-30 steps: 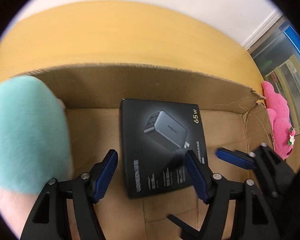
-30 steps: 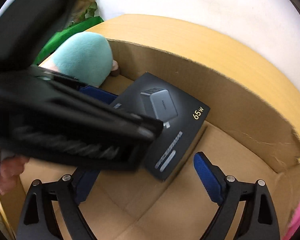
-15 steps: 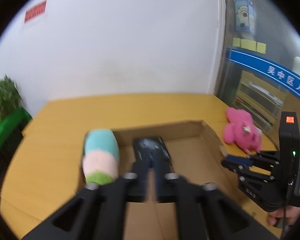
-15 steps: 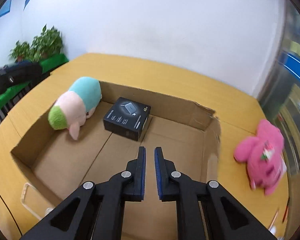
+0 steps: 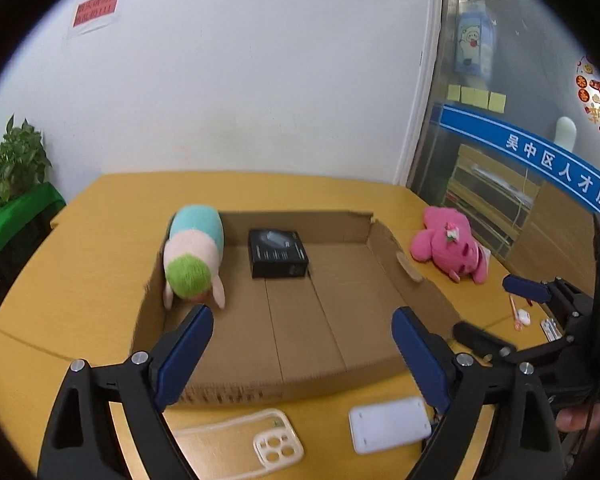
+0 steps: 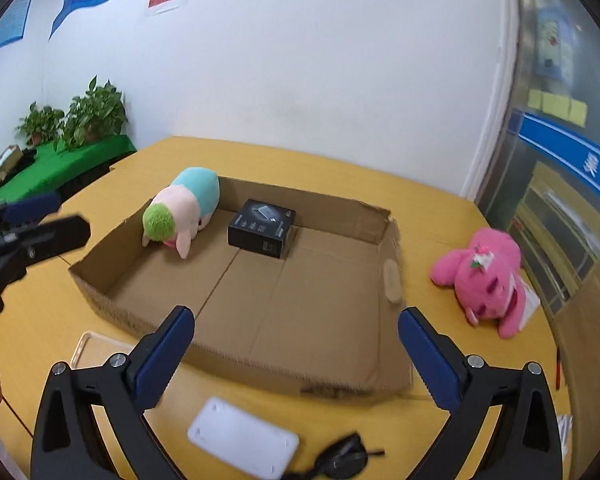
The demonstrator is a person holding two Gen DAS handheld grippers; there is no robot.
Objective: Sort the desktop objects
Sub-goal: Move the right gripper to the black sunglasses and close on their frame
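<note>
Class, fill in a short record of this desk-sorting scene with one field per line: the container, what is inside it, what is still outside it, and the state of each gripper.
container: open cardboard box on the yellow table
inside: pastel plush toy at its far left corner; black charger box beside it
outside: pink plush toy, white power bank, clear phone case
left gripper: open, empty
right gripper: open, empty

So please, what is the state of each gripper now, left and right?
Left gripper: open, holding nothing, above the near wall of the brown cardboard box.
Right gripper: open, holding nothing.
</note>
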